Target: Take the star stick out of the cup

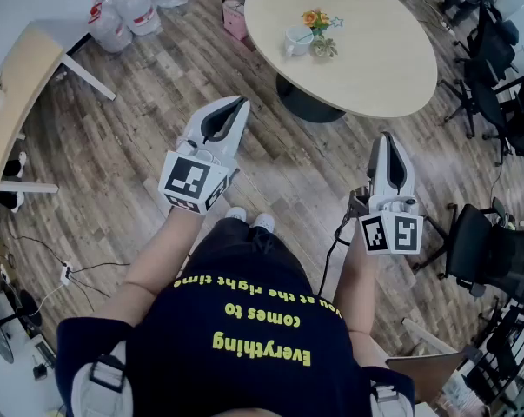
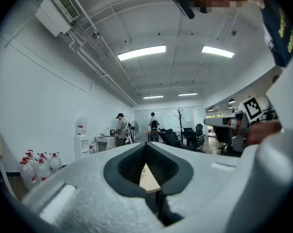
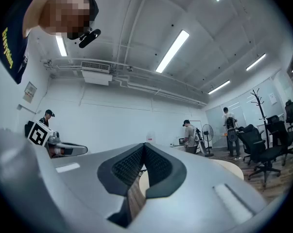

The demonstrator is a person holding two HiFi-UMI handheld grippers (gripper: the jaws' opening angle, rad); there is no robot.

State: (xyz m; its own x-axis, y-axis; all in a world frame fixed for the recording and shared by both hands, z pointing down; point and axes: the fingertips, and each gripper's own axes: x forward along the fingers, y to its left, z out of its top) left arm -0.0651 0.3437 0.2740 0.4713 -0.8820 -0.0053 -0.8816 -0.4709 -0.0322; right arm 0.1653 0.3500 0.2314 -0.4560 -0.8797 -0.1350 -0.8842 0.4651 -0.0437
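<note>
- The left gripper (image 1: 241,102) is held over the wooden floor (image 1: 149,120). Its jaws are pressed together and nothing is caught between them.
- The right gripper (image 1: 388,136) is likewise held above the floor, lower in the head view. Its jaws are closed against each other and grip nothing.
- In each gripper view the ribbed pads are seen meeting at their tips, and a sliver of pale tabletop shows through the hollow behind them.
- The star stick (image 1: 335,23) is found on the round table (image 1: 392,68), well apart from both grippers and ahead of them.
- The stick's star end is seen tilted up and to the right of the white cup (image 1: 295,41). The thin shaft appears to run down toward the cup, though its lower end is too small to be made out.
- A small pot of flowers (image 1: 322,47) is set just beside the cup, on its right, below the star.
- Both grippers are pointed toward the table. Cup and stick lie between the lines of the two tools, somewhat nearer the left one.
- Neither gripper is in touch with the table, the cup or the stick.
- Water bottles (image 1: 122,11) are grouped on the floor at the upper left, beyond a curved desk (image 1: 18,85).
</note>
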